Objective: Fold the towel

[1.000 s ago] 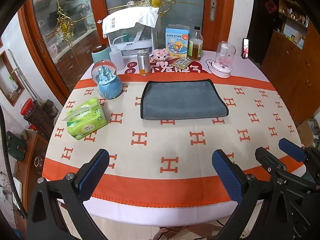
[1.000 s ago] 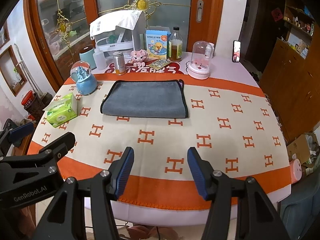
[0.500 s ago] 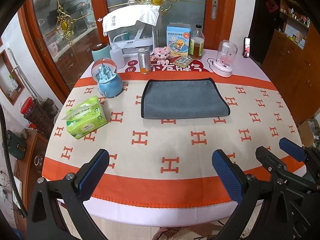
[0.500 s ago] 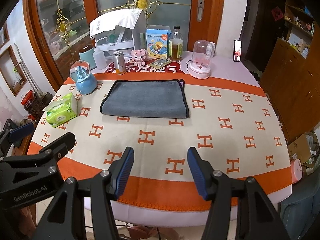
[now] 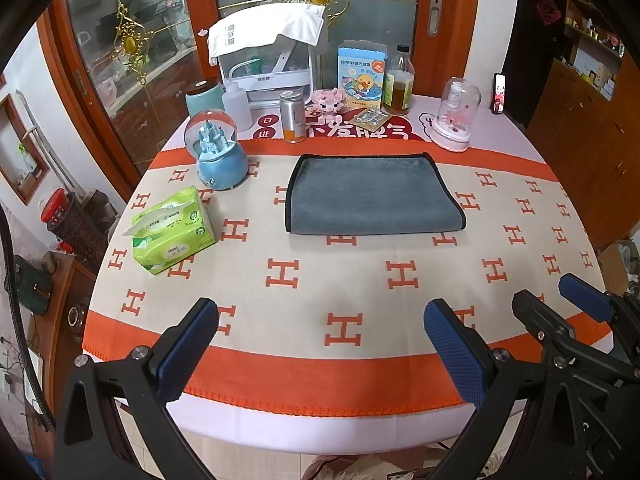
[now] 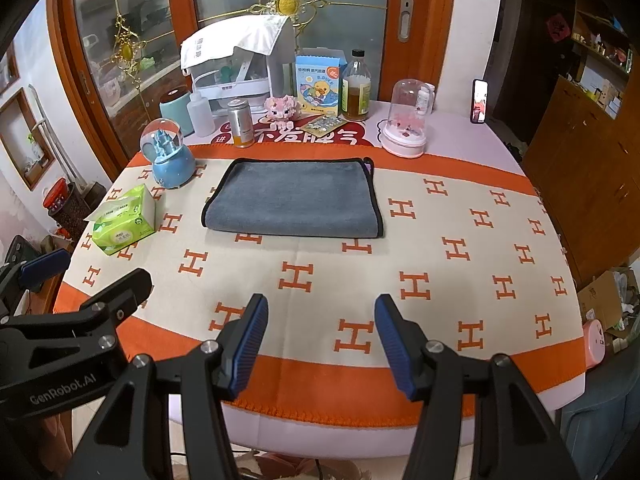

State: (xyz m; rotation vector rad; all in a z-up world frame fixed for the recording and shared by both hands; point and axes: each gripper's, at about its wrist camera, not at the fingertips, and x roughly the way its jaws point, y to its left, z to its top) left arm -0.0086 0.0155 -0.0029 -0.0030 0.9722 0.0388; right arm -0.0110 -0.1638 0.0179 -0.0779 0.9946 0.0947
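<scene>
A grey towel with black trim lies flat, folded over, on the far half of the round table; it also shows in the right wrist view. My left gripper is open and empty, held over the table's near edge, well short of the towel. My right gripper is open and empty, also over the near edge. The right gripper's body shows at the right of the left wrist view. The left gripper's body shows at the left of the right wrist view.
A green tissue pack and a blue snow globe sit left of the towel. Behind the towel stand a can, a bottle, a carton, a pink-based dome and a white appliance. The orange-bordered tablecloth covers the table.
Both views have shifted slightly, with the table scene a little lower in frame. The towel and both grippers' openings look the same.
</scene>
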